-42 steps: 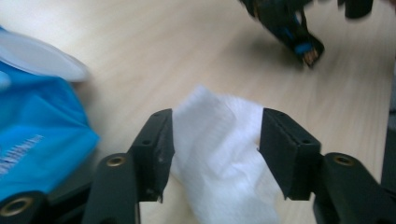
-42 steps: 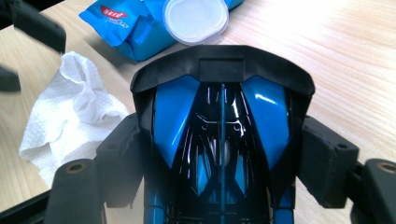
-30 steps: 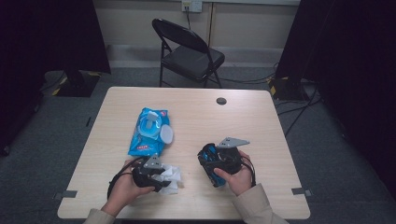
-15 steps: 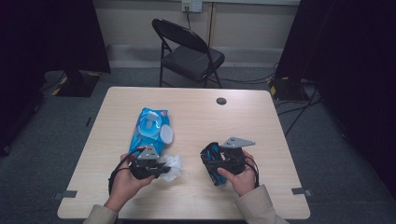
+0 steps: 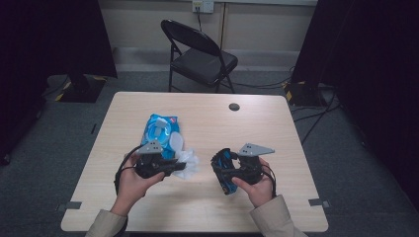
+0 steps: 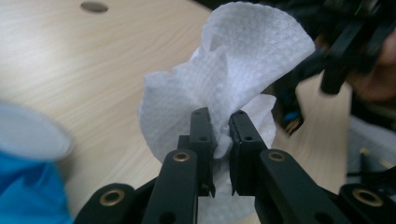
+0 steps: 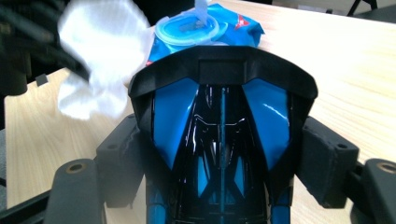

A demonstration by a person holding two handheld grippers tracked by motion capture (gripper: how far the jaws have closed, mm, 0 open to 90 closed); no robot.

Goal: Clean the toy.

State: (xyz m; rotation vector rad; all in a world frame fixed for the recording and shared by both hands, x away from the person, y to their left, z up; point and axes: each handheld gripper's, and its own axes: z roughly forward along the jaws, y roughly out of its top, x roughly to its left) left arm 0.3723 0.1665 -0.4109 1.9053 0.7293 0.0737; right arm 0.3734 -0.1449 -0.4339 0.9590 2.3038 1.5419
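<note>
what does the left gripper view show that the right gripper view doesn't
Left gripper view: the left gripper, its black jaws pinching the crumpled white wipe, and a dark round hole in the light wooden table.
Right gripper view: the right gripper closed around a glossy blue and black toy car, and the round flip lid on the blue wet-wipe packet.
Both: the wipe, the packet and the tabletop.

left gripper [image 5: 179,168] jaws clamped, right gripper [image 5: 222,170] gripping

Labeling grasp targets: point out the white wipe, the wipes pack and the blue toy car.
white wipe [image 6: 243,60]: left gripper view, upper fold.
wipes pack [image 5: 157,129]: high view, blue wrapper near the lid.
blue toy car [image 7: 219,140]: right gripper view, its middle.
</note>
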